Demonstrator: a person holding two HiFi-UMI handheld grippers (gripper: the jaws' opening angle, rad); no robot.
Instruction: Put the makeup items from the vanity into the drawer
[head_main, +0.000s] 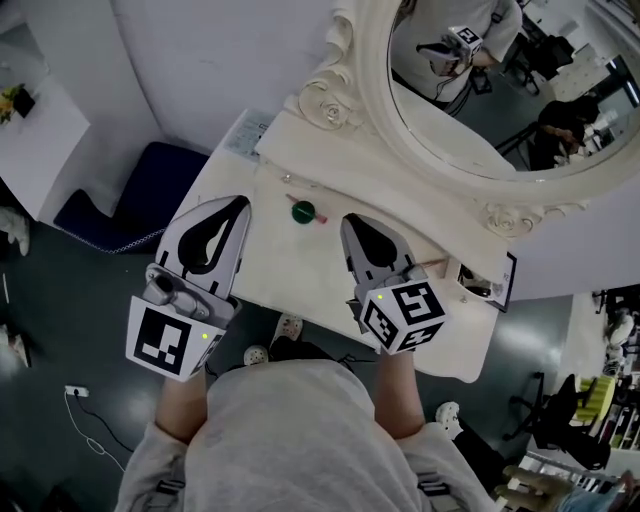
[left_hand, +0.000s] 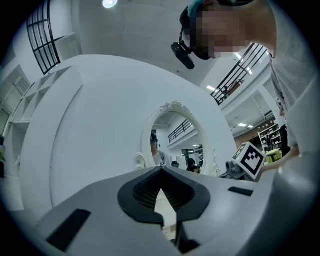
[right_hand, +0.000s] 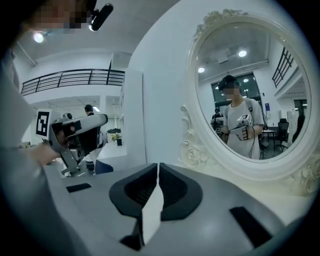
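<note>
Makeup item, green with a pink tail, lies on the vanity about between the two gripper tips. Its long axis runs roughly left-right, tail pointing right. Left gripper and right gripper are both pressed together, empty.

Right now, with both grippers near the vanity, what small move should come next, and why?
Probably open the right gripper and ease it toward the green round item. Its jaws are shut and empty, and the item lies untouched on the vanity top, just ahead and to the left of its tips.
</note>
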